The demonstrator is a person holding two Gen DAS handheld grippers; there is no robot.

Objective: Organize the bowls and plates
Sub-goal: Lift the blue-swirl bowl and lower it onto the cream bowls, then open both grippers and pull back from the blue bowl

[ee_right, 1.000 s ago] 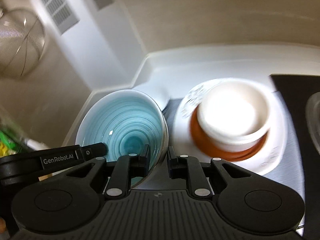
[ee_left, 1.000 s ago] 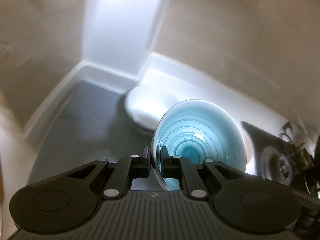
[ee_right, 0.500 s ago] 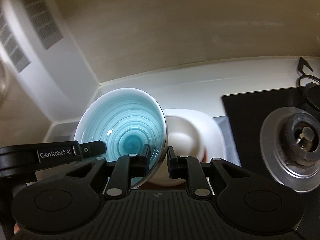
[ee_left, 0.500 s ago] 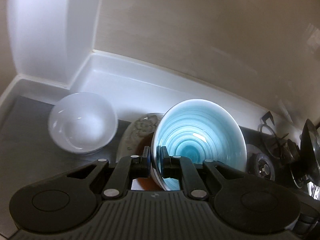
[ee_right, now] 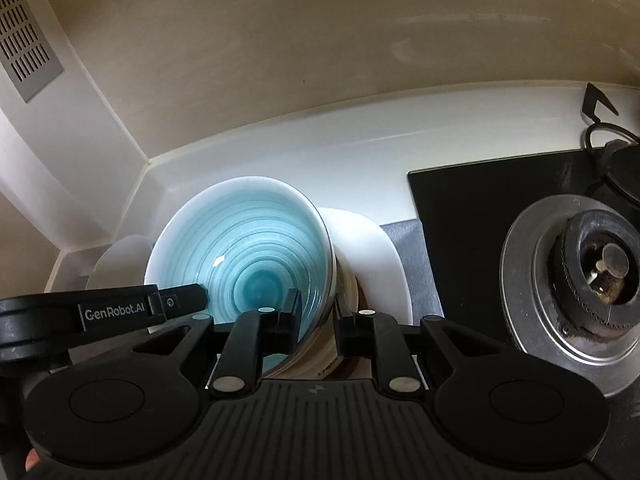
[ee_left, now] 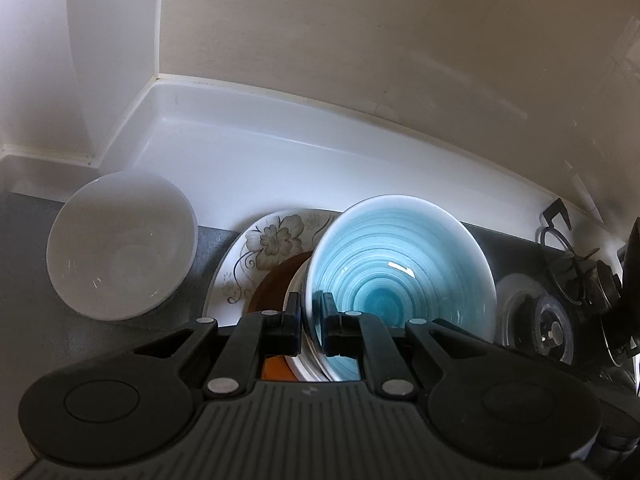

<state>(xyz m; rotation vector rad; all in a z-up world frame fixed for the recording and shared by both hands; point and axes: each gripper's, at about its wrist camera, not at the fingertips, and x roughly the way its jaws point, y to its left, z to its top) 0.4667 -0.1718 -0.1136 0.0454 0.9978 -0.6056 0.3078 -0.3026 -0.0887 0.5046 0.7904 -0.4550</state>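
Both grippers hold one blue striped bowl (ee_left: 400,264) by its rim. My left gripper (ee_left: 311,322) is shut on its left rim. My right gripper (ee_right: 318,320) is shut on its right rim, where the bowl (ee_right: 248,256) fills the middle. The bowl hangs tilted just above a stack: a floral plate (ee_left: 260,248), a brown plate (ee_left: 276,280) and a white bowl (ee_left: 296,292) whose rim shows under it. The stack's white rim (ee_right: 380,264) shows in the right wrist view. A separate white bowl (ee_left: 120,244) stands to the left on the grey mat.
A black gas hob with a burner (ee_right: 592,276) lies to the right, also in the left wrist view (ee_left: 548,320). A white counter upstand (ee_left: 320,152) and beige wall run behind. A vented white column (ee_right: 28,40) stands at the left corner.
Both grippers carried the blue bowl to the right and down over the plate stack. The lone white bowl now lies off to the left, and the stack sits directly under the blue bowl.
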